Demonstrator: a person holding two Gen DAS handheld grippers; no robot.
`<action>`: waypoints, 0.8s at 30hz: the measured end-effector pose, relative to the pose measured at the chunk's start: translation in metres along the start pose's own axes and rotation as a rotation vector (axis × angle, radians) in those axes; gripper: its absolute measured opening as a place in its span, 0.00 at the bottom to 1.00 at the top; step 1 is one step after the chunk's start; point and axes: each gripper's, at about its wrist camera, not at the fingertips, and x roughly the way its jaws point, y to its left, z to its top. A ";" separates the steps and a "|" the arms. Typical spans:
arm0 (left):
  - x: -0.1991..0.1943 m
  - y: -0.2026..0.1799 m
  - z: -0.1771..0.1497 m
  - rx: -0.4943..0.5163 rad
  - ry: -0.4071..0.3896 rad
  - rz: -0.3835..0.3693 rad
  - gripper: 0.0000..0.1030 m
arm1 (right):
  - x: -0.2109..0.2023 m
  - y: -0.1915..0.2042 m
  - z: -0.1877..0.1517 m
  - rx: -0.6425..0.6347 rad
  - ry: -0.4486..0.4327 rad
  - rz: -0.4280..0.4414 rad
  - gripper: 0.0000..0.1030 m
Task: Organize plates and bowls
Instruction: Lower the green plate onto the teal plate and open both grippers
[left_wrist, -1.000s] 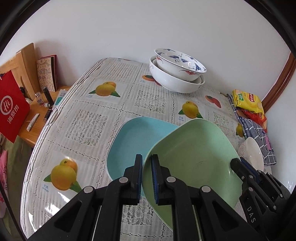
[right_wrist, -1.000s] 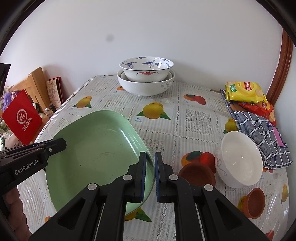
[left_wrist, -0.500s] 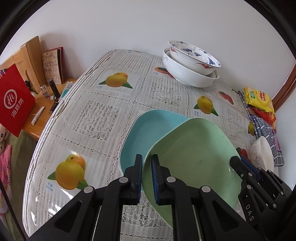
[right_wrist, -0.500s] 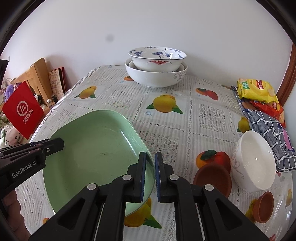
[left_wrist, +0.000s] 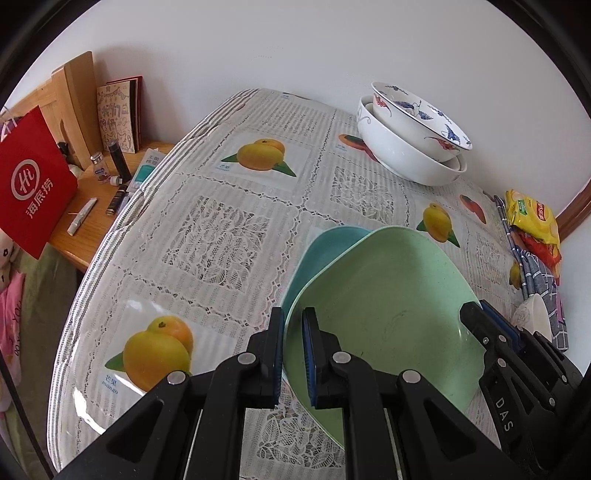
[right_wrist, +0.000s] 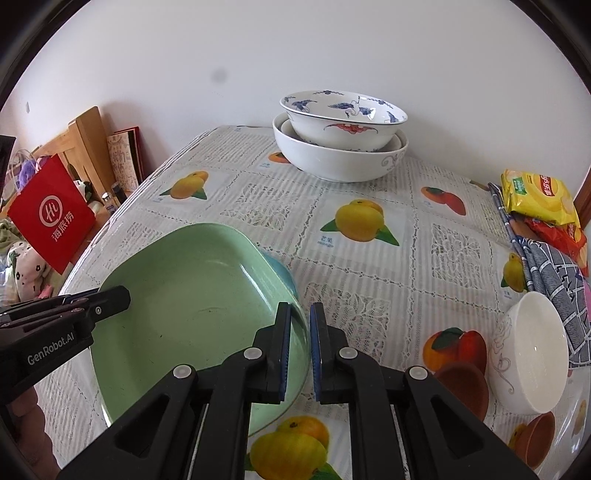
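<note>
Two hand-held grippers carrying a green plate above a blue plate on a fruit-patterned tablecloth.

The left gripper (left_wrist: 293, 332) pinches the near-left rim of the green plate (left_wrist: 388, 306) between its blue-padded fingers (left_wrist: 307, 354), and the right gripper (right_wrist: 300, 332) pinches the opposite rim in the same way, so that the plate hangs between the two. Directly beneath it lies the blue plate (left_wrist: 325, 243), of which only the far edge shows. Whether the two plates touch cannot be told. At the far side of the table (left_wrist: 229, 229), near the wall, a blue-patterned bowl (right_wrist: 343, 114) sits nested in a larger white bowl (right_wrist: 340, 158). A small white bowl (right_wrist: 535, 350) stands to the right, beside a brown dish (right_wrist: 461, 384), a checked cloth (right_wrist: 554, 280) and a yellow snack packet (right_wrist: 535, 195).
</note>
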 end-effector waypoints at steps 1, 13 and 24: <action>0.002 0.002 0.001 -0.005 0.001 0.004 0.10 | 0.002 0.002 0.002 -0.005 0.000 0.001 0.11; 0.015 0.006 0.003 -0.004 0.000 0.001 0.10 | 0.024 0.002 0.012 -0.006 0.003 0.012 0.12; 0.020 0.002 0.006 0.019 -0.012 0.014 0.10 | 0.038 0.003 0.020 -0.035 -0.005 0.024 0.16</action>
